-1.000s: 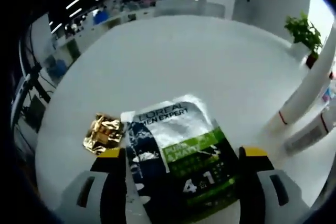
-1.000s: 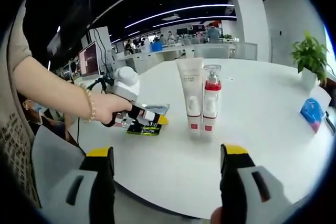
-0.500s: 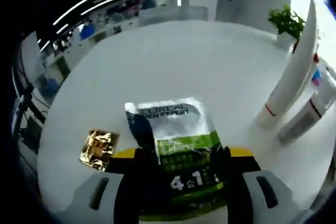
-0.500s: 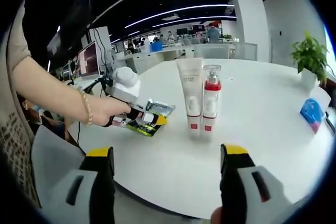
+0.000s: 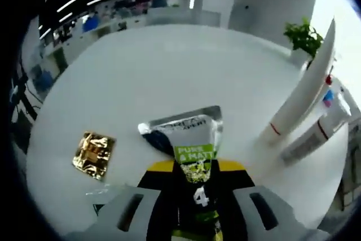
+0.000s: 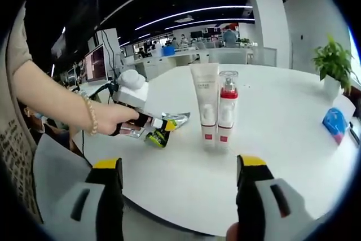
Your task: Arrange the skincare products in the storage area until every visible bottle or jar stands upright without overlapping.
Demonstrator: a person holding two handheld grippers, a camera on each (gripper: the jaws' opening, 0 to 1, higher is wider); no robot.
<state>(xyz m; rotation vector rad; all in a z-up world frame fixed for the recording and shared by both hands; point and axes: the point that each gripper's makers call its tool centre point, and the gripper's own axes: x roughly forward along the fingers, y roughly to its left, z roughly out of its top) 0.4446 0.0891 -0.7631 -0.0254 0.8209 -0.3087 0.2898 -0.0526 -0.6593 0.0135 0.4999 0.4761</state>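
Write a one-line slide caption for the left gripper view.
Left gripper shut on a green-and-silver sachet over the white table, gold packet beside it.

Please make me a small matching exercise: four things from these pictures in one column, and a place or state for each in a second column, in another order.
Things:
1. green sachet
2. gold foil packet
3. white tube
4. right tool

States:
a. open, holding nothing
b. standing upright on the table
c. clamped in the left tool
d. lying flat, apart

Pairs: 1-c, 2-d, 3-b, 4-a
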